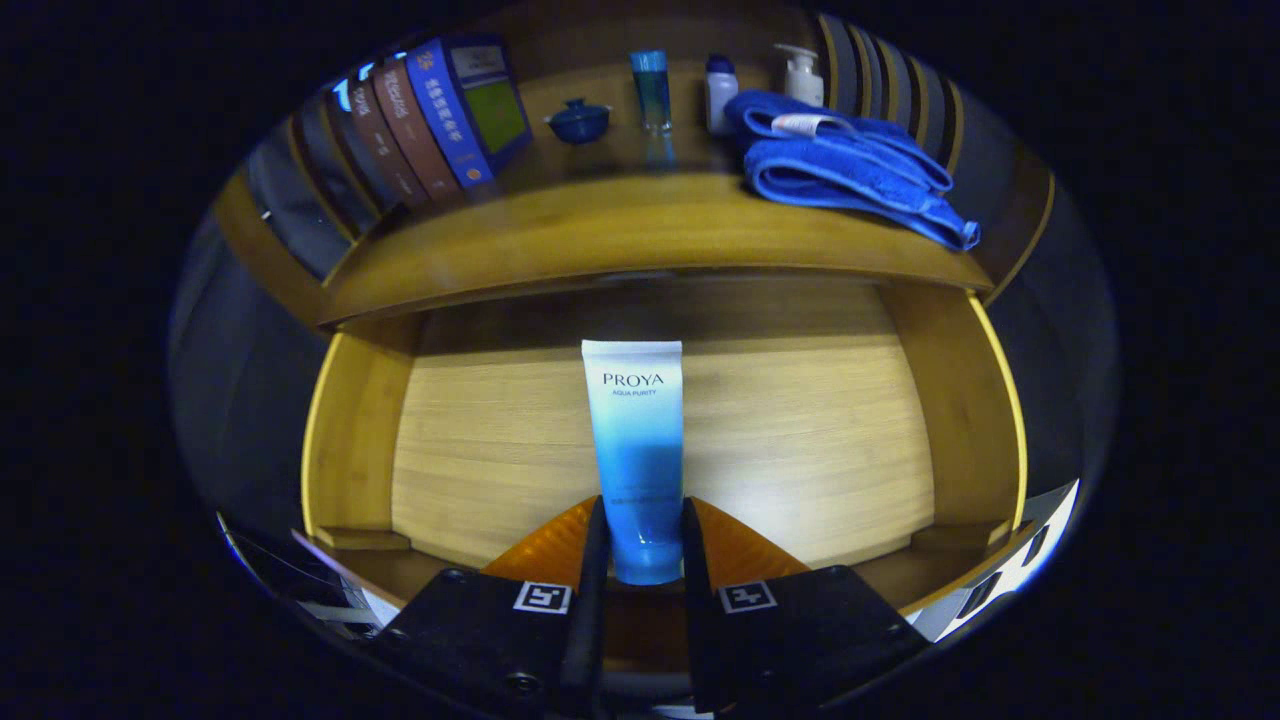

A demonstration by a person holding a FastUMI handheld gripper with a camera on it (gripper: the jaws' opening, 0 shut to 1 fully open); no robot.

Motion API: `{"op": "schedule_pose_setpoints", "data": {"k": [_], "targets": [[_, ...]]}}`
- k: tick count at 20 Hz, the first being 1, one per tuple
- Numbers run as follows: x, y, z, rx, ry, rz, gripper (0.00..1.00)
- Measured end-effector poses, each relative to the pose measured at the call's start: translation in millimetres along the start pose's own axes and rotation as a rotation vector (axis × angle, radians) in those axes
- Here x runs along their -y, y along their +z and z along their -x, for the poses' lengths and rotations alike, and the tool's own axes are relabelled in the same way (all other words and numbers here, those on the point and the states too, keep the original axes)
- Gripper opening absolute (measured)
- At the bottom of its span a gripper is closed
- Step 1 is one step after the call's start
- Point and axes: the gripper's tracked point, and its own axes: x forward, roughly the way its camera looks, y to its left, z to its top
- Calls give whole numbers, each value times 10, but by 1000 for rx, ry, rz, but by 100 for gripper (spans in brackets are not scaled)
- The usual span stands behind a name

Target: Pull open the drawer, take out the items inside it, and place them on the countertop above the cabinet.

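Dim booth; wooden cabinet [640,235], lit drawer interior [800,440]; dark surroundings beside cabinet.

The tube [636,450] lies in the open drawer [350,440], midway between its side walls, its lower end between the gripper [640,540] fingers, which touch it on both sides. Above the drawer is the countertop [600,225]. On it, the books [420,120] stand left, the folded towel [840,160] right, a lidded pot [579,120] and bottles [652,88] behind between them.
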Motion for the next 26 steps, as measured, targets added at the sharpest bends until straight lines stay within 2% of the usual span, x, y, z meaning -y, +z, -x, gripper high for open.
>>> {"op": "schedule_pose_setpoints", "data": {"k": [3,7,11,15,18,22,26], "targets": [[62,312,259,98,18,-9,39],[-61,939,390,198,0,24,39],[-63,1473,220,228,-15,2,39],[-29,1945,-141,188,-37,-10,39],[4,2100,-479,137,-66,-7,39],[-32,2095,-751,88,-69,-20,38],[-2,2129,-826,92,-69,-10,47]]}}
